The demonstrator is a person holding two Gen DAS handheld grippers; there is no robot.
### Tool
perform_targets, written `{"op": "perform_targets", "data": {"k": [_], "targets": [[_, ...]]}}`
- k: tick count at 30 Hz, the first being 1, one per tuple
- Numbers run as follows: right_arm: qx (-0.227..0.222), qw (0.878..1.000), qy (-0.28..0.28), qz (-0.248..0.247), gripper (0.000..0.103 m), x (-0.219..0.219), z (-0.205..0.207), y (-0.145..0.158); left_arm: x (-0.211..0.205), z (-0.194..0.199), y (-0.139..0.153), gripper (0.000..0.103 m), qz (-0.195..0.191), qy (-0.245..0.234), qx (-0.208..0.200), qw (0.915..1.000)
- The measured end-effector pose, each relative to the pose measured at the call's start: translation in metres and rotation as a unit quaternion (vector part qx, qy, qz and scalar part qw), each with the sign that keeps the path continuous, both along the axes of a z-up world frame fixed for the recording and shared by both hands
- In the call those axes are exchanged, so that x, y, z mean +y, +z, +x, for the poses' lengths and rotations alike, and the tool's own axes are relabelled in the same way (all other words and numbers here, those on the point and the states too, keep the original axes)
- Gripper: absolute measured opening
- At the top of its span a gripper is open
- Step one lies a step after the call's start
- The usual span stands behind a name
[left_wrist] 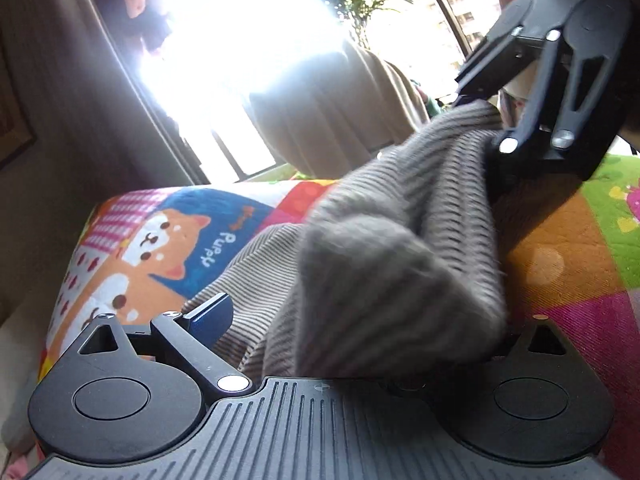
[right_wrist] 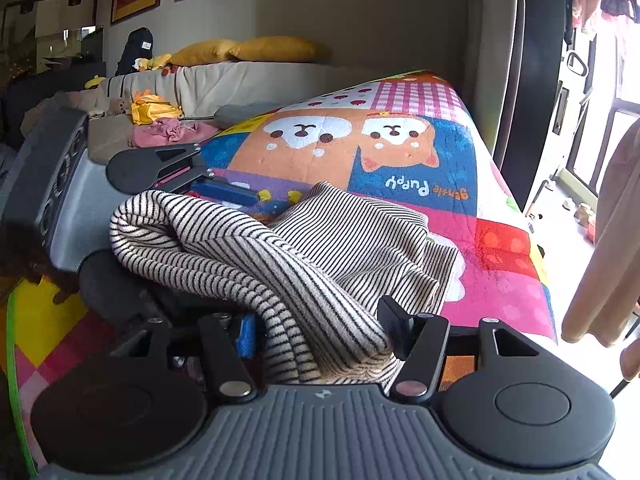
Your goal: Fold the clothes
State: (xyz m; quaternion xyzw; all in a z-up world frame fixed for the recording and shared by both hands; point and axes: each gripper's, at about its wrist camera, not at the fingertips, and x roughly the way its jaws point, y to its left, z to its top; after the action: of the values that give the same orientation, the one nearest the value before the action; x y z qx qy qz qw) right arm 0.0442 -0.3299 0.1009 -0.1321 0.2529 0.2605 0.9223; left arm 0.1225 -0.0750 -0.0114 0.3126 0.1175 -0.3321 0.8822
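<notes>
Lower frame, right wrist view: right gripper (right_wrist: pixel 316 332) with a bunched fold of striped knit garment (right_wrist: pixel 280 248) between its fingers, apparently pinched. Left gripper (left_wrist: pixel 360 320) spread wide, cloth draped across the gap; grip not discernible. Garment strung between both grippers, long axis running lower centre to upper right in left view. Beyond, remainder slumped on puppy-print blanket (right_wrist: pixel 400 152). Fine dark-on-cream stripes, soft, rumpled.

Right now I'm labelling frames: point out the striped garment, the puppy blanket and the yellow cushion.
striped garment (right_wrist: pixel 320 248): right wrist view, draped middle.
puppy blanket (right_wrist: pixel 400 148): right wrist view, puppy's face.
yellow cushion (right_wrist: pixel 280 49): right wrist view, cushion's middle.
</notes>
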Motion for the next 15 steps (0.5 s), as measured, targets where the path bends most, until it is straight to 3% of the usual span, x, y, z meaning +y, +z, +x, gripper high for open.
{"op": "perform_targets", "data": {"k": [2,4,9,15], "targets": [[-0.034,0.999,0.002,-0.042,0.084,-0.002,-0.016,-0.007,0.003,0.005,0.004,0.08,-0.014,-0.005,0.03,0.9995],[-0.058,0.995,0.009,-0.076,0.089,-0.004,-0.028,-0.016,0.005,0.009,0.008,0.078,-0.024,0.0,0.048,0.9986],[-0.059,0.992,0.037,-0.105,0.089,0.004,-0.031,-0.036,0.019,0.035,0.024,0.078,-0.099,0.03,0.134,0.9856],[-0.064,0.992,0.067,-0.087,0.093,0.022,-0.036,-0.027,0.028,0.062,0.032,0.085,-0.143,0.077,0.186,0.9691]]}}
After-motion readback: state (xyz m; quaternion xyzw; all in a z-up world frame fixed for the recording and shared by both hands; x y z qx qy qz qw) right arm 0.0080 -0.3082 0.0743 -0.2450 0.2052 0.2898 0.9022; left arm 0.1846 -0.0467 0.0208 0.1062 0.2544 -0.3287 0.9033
